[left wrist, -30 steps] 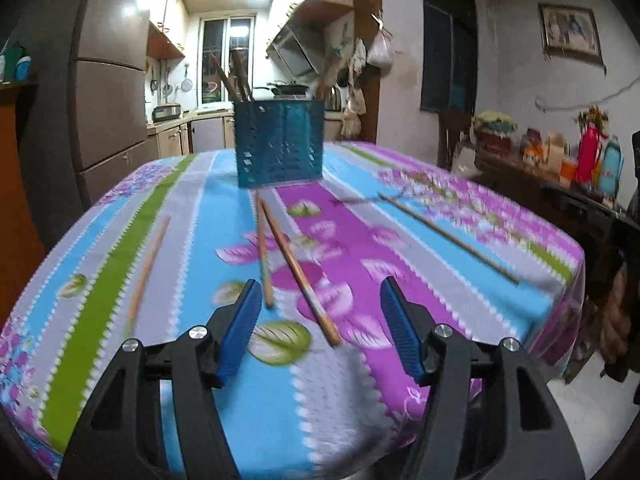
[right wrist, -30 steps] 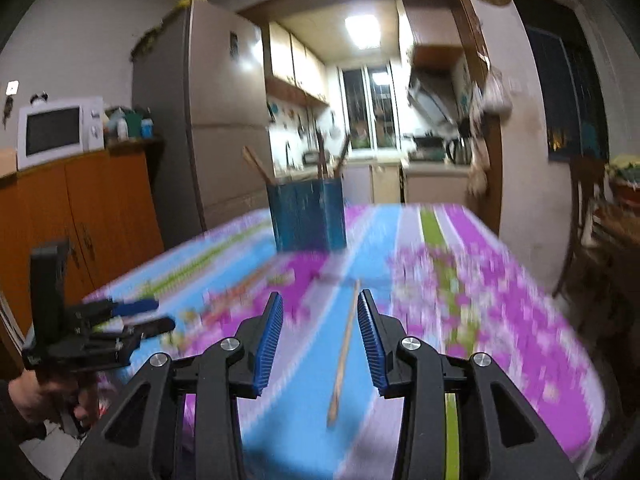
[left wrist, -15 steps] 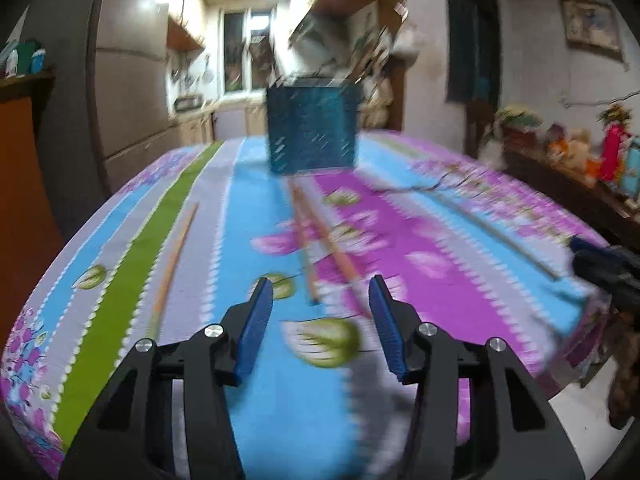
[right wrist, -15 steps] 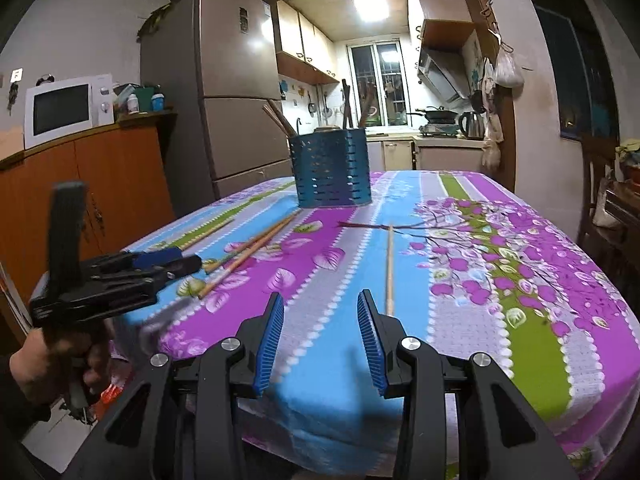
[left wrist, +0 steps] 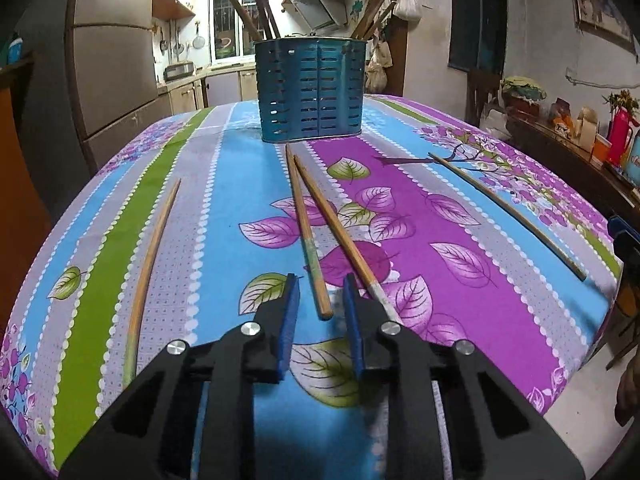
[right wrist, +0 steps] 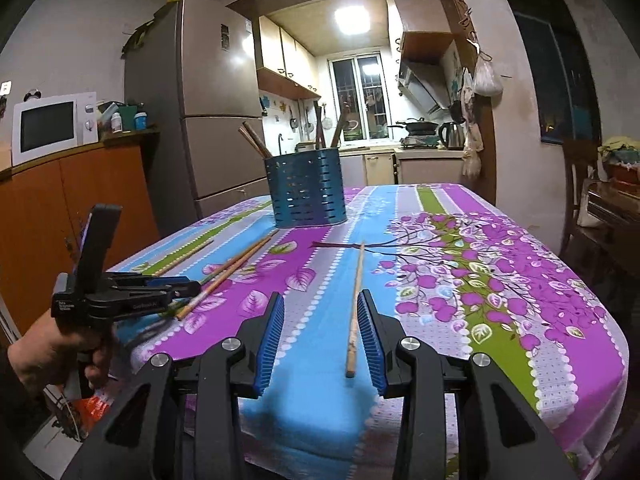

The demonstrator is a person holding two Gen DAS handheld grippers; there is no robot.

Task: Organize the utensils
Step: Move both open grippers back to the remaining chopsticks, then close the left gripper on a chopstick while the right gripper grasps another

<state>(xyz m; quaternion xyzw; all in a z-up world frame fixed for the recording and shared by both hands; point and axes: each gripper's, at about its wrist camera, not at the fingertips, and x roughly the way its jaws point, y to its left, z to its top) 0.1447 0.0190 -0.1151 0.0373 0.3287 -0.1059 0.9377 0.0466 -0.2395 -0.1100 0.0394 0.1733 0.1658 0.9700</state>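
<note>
A blue perforated utensil holder (left wrist: pixel 311 90) stands at the far middle of the table with several chopsticks upright in it; it also shows in the right wrist view (right wrist: pixel 306 194). Two chopsticks (left wrist: pixel 308 232) (left wrist: pixel 340 236) lie side by side in front of it. My left gripper (left wrist: pixel 320 304) is open, its jaws either side of the near end of the left one. One chopstick (left wrist: pixel 150 264) lies alone at the left, another (left wrist: pixel 508 208) at the right. My right gripper (right wrist: pixel 320 330) is open around the near end of that right chopstick (right wrist: pixel 356 304). The left gripper also shows in the right wrist view (right wrist: pixel 176 286).
The table carries a striped flowered cloth (left wrist: pixel 460 184). A fridge (right wrist: pixel 208 128) and an orange cabinet (right wrist: pixel 72 216) with a microwave (right wrist: pixel 52 126) stand to the left. A cluttered sideboard (left wrist: pixel 572 136) and a chair (right wrist: pixel 576 192) stand to the right.
My left gripper has moved forward and lower and its jaws have narrowed around a chopstick's near end. My right gripper has come closer over the right chopstick.
</note>
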